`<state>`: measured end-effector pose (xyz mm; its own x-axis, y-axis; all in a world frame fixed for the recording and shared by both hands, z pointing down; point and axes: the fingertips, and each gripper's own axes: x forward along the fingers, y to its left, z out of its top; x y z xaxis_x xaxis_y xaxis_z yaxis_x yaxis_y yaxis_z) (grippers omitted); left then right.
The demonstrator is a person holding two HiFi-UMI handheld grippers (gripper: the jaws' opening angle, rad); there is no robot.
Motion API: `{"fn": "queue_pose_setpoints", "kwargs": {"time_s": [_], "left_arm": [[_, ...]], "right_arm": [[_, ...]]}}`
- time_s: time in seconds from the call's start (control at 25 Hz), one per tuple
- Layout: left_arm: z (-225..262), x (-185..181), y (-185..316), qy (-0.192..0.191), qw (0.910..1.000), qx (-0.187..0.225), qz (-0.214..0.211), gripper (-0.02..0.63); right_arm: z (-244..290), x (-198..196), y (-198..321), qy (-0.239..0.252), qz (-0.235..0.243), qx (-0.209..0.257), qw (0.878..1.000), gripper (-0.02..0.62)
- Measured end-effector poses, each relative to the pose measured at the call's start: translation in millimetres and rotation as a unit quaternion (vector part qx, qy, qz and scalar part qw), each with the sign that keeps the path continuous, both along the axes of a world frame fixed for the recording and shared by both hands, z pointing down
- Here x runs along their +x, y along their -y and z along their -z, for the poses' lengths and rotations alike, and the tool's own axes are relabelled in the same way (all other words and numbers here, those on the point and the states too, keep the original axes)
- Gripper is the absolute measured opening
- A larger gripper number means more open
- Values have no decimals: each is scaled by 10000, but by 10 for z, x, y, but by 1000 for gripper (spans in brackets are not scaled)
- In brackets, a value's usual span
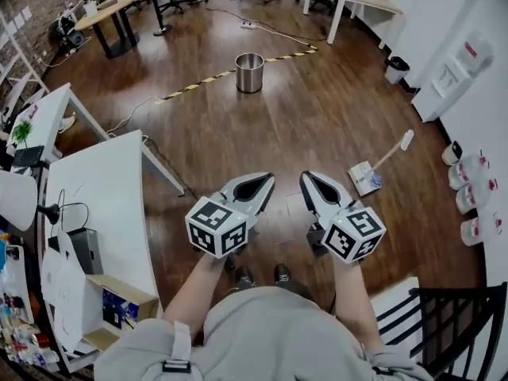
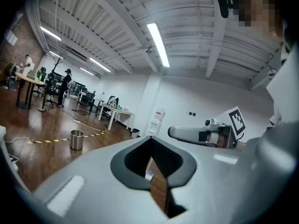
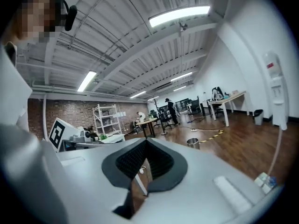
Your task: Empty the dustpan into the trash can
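— How do the two claws stand?

— Both are pressed together. The left gripper (image 1: 255, 187), a grey shell with black ribbed pads, has its pads meeting at the tip with nothing pinched. Its own view shows only brown wooden floor (image 1: 317, 109) through the slit behind the tip. The right gripper (image 1: 317, 186), of the same build, is closed in the same way and is just as empty.

— Do they touch anything?

— No. The person holds them side by side in the air out in front, roughly level, close to each other but apart.

— Where is the dustpan?

— The white long-handled dustpan (image 1: 366, 177) sits on the floor, to the right of the right gripper in the head view. Its handle stands up from the pan, and there is something blue at the pan. Neither claw is on it.

— And the trash can?

— The shiny cylindrical metal trash can (image 1: 249, 72) stands upright on the floor well ahead of both grippers and well apart from the dustpan. It sits in a break in a strip of yellow-and-black tape (image 1: 208, 78).
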<state>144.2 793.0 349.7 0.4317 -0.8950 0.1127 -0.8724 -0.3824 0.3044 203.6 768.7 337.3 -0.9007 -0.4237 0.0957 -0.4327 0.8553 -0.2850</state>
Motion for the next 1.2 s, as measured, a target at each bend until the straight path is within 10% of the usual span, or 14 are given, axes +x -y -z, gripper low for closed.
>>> {"fn": "queue_pose_setpoints", "kwargs": {"time_s": [0.28, 0.76, 1.2], "left_arm": [[-122, 1113, 483, -60, 9933, -158, -1141, -4], [-402, 3014, 1377, 156, 9826, -262, -1830, -3], [-419, 3504, 2326, 220, 9771, -359, -2087, -3]], "right_arm": [[-71, 1161, 375, -23, -1159, -105, 9932, -2], [-354, 3144, 1297, -258, -2065, 122, 9780, -2], [-493, 3715, 2176, -299, -2455, -97, 9689, -2]]}}
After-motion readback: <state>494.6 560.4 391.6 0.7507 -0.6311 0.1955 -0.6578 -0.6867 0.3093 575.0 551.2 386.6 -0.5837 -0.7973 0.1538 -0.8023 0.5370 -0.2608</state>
